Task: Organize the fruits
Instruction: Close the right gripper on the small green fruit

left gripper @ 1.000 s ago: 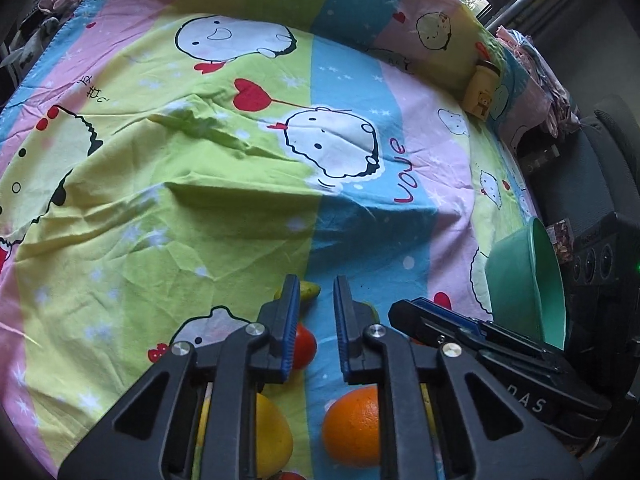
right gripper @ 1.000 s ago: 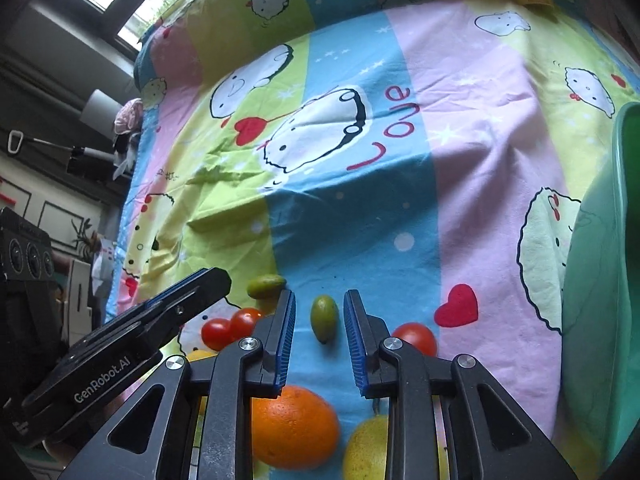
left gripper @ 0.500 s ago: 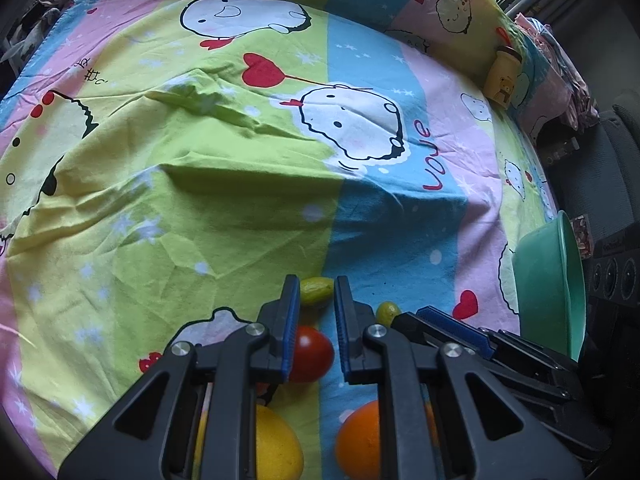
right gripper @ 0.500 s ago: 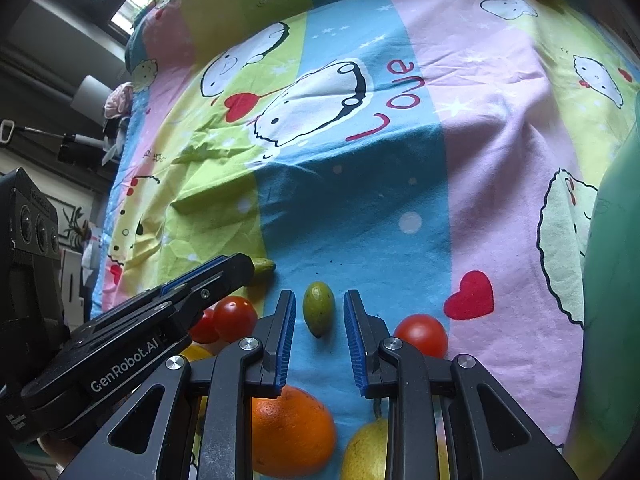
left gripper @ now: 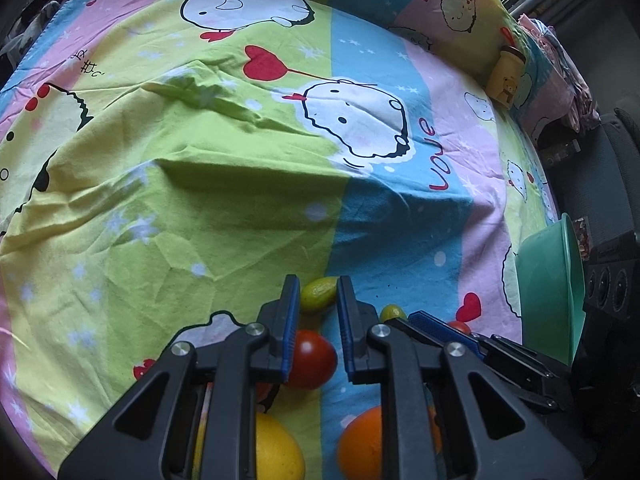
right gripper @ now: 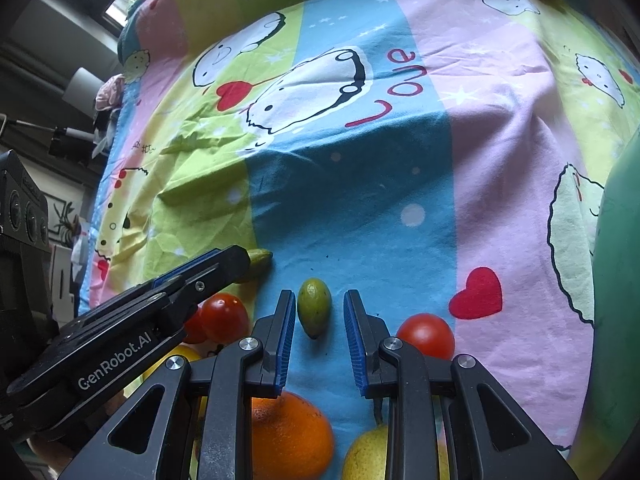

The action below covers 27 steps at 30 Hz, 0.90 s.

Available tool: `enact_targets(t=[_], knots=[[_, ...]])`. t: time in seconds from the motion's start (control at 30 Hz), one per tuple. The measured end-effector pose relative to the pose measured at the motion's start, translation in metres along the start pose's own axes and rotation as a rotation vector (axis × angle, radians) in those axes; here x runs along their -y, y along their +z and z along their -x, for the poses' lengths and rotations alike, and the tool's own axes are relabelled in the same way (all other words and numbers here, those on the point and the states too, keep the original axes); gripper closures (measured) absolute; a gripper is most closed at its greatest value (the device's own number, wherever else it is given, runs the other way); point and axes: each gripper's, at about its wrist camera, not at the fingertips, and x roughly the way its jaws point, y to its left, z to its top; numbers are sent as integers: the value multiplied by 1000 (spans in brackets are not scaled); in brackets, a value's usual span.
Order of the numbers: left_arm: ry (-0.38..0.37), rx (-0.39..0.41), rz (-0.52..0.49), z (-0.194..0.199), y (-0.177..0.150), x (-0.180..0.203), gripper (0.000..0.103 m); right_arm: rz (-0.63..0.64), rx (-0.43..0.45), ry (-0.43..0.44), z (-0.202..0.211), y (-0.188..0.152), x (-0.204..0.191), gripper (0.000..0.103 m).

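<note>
Fruit lies in a cluster on the cartoon bedsheet. My left gripper hovers with its jaws nearly together and nothing in them. A small green fruit shows just past its tips and a red tomato below its fingers. A yellow fruit and an orange lie nearer. My right gripper is open, with a second green oval fruit untouched between its tips. Beside it lie two tomatoes, the orange and a yellow pear.
A green bowl stands tilted at the bed's right edge, also large on the right as the bowl. A yellow cup sits at the far right corner. Dark equipment and a chair lie past the right edge. The sheet is wrinkled at mid-left.
The small green fruit, earlier half hidden behind the left gripper's left finger, now sits centred beyond its tips. In the right wrist view the left gripper has reached farther right, up to that fruit.
</note>
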Motion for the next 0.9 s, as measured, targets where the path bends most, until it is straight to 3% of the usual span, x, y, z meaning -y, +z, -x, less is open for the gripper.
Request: enact_targets(t=[0.37, 0.9], knots=[[-19, -34, -4, -11, 2, 4, 80, 16, 6, -9, -1, -1, -3, 80], [-9, -2, -2, -10, -1, 6, 84, 19, 13, -13, -1, 0, 0, 82]])
